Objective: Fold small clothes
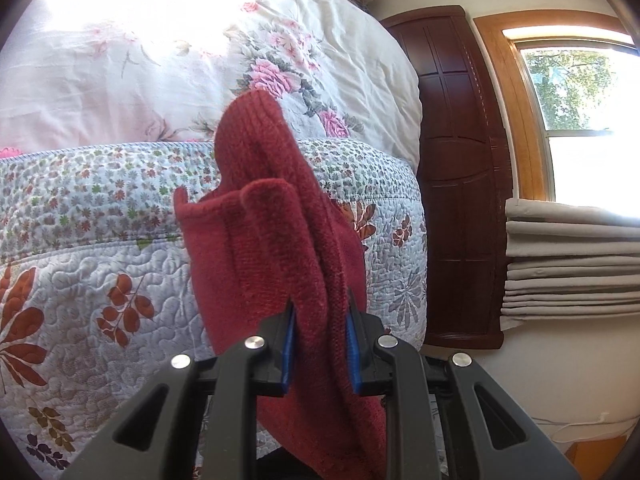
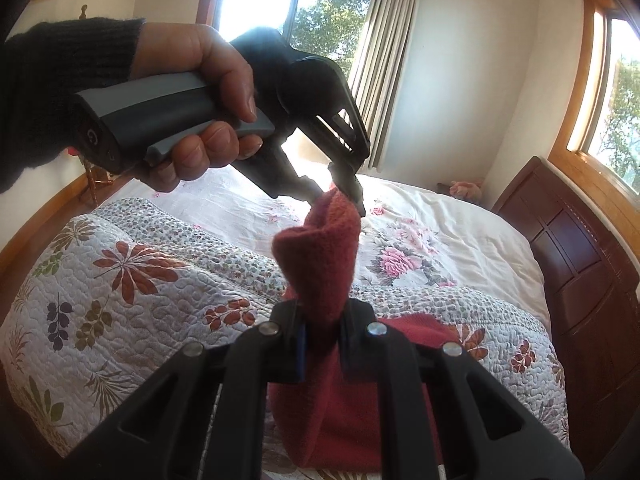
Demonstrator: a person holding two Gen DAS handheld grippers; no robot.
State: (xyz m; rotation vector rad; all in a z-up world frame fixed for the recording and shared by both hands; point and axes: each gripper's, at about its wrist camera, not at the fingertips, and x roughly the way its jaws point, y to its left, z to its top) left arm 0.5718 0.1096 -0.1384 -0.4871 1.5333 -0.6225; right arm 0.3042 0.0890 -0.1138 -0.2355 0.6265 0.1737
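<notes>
My left gripper (image 1: 320,344) pinches a dark red, fuzzy knit garment (image 1: 276,216) between blue pads. My right gripper (image 2: 322,344) clamps its other end, so the bunched, twisted cloth hangs above the quilted floral bedspread (image 2: 120,280), rumpled and tube-like.

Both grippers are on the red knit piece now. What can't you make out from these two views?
- Red knit garment: its type; bunched up, lower end cut off by both views' bottom edges.
- Right gripper: contact hidden by cloth.
- Left gripper: fingertips backlit dark in right wrist view.
- Quilt under garment: hidden.
</notes>
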